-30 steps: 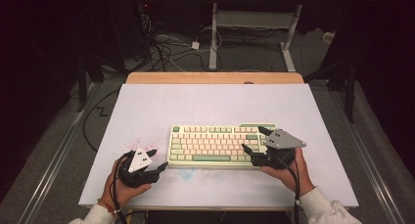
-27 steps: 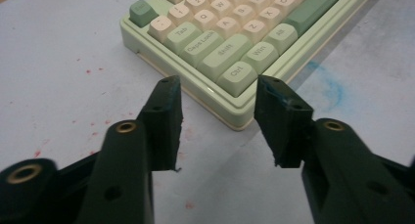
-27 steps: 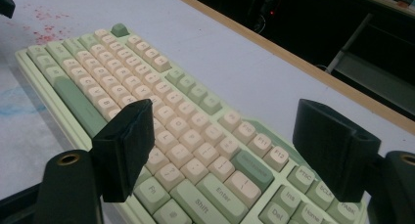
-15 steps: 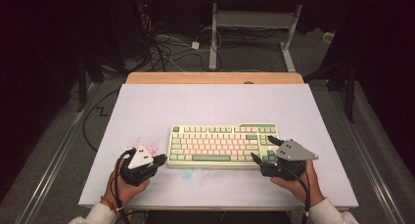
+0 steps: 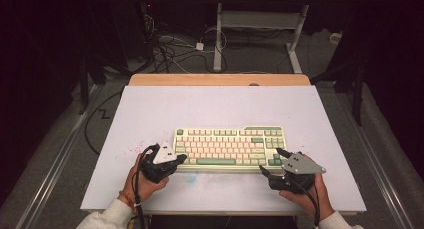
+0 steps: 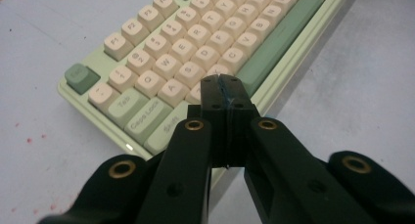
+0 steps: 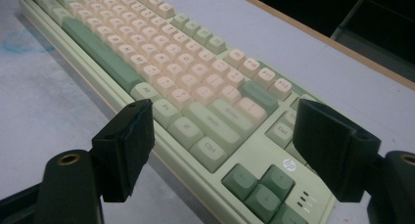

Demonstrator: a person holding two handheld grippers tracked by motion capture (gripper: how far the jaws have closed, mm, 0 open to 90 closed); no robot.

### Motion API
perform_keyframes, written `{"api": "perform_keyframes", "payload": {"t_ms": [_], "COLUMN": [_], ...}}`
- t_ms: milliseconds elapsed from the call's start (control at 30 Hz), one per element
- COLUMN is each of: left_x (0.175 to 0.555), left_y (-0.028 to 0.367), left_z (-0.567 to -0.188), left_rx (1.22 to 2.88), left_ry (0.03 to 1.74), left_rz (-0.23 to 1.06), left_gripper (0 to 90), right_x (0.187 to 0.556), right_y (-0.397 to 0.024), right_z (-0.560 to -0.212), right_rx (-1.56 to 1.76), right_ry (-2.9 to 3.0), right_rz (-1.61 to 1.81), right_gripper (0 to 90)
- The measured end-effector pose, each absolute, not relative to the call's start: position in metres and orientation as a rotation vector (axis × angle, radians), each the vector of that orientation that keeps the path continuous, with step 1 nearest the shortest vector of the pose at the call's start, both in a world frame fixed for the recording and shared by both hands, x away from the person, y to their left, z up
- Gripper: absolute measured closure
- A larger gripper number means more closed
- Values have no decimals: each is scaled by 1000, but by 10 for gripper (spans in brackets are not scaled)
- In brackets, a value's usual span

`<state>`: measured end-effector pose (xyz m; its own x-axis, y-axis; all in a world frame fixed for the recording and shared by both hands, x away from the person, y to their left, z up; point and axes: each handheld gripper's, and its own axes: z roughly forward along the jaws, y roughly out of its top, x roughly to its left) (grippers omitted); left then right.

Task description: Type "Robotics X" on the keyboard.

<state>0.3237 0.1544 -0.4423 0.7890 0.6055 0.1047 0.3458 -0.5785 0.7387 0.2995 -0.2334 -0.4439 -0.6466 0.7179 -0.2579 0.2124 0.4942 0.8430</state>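
Observation:
A pale green keyboard (image 5: 230, 146) with cream and green keys lies across the middle of the table. My left gripper (image 5: 181, 158) is at its near left corner. In the left gripper view the left gripper (image 6: 222, 84) hangs over the keyboard (image 6: 195, 48) near the Shift key. Its jaws have just been closing and now meet with nothing between them. My right gripper (image 5: 270, 160) sits at the near right corner. In the right gripper view the right gripper (image 7: 225, 121) stands open, its jaws wide apart on either side of the keyboard's (image 7: 195, 87) Ctrl and arrow keys.
The table (image 5: 215, 109) has a pale lilac top with faint red specks near the left hand and a wooden strip (image 5: 220, 80) along the back. Cables (image 5: 170, 49) and desk legs (image 5: 218, 39) stand on the dark floor beyond.
The left gripper moved right to the keyboard's left corner and its jaws closed. The right gripper drew back toward the near edge and slightly right, off the keys.

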Motion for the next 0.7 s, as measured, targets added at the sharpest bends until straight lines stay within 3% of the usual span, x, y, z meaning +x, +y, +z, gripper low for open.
{"api": "perform_keyframes", "payload": {"t_ms": [700], "left_x": [358], "left_y": [85], "left_z": [-433], "left_rx": [2353], "left_ry": [597], "left_rz": [412], "left_gripper": [875], "right_x": [299], "right_y": [-228], "right_z": [-449], "right_rx": [740], "right_ry": [2166], "right_rz": [1087], "right_gripper": [240]}}
